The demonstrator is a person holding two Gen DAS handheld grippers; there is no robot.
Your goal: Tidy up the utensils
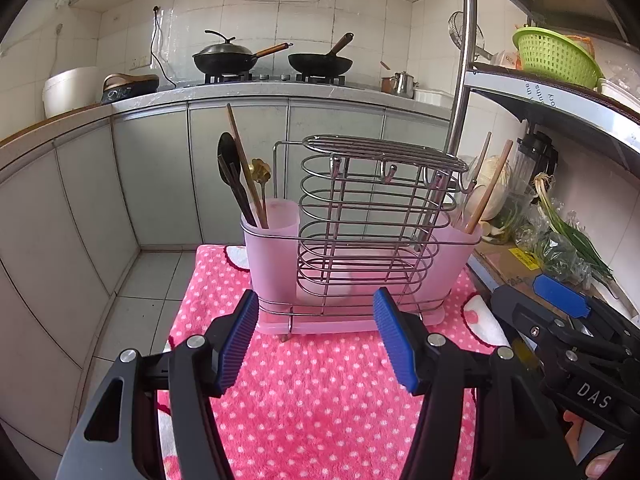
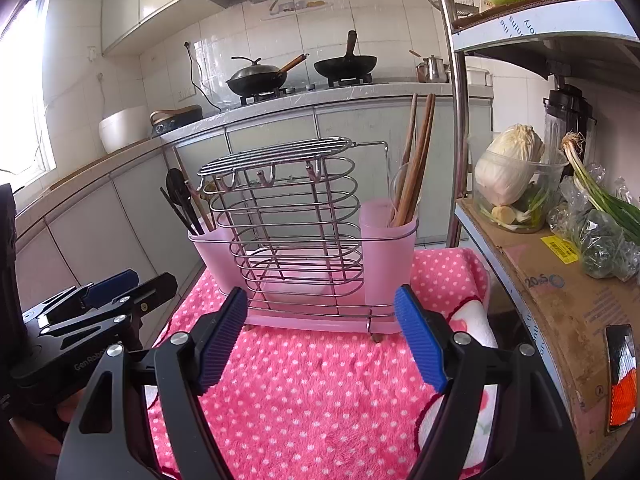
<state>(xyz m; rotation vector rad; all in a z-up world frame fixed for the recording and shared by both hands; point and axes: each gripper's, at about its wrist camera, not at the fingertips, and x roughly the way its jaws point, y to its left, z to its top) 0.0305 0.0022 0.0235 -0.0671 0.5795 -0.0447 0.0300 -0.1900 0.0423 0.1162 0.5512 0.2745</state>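
Note:
A pink plastic utensil holder (image 1: 272, 264) (image 2: 384, 256) with a wire rack (image 1: 368, 216) (image 2: 288, 216) in its middle stands on a pink dotted towel (image 1: 320, 400) (image 2: 312, 392). Its left cup holds a black spoon (image 1: 227, 160), a gold spoon (image 1: 260, 172) and wooden chopsticks (image 1: 244, 168). Its right cup holds wooden chopsticks (image 2: 418, 160) (image 1: 490, 188) and a clear spoon (image 2: 400, 184). My left gripper (image 1: 316, 344) is open and empty just in front of the holder. My right gripper (image 2: 320, 344) is open and empty, also in front of it. Each gripper shows at the edge of the other's view.
A metal shelf unit stands at the right with a cabbage tub (image 2: 516, 184), green onions (image 2: 600, 208), a cardboard sheet (image 2: 560, 300) and a green basket (image 1: 556, 56). The shelf post (image 2: 460, 120) rises next to the holder. A counter with two woks (image 1: 228, 58) is behind.

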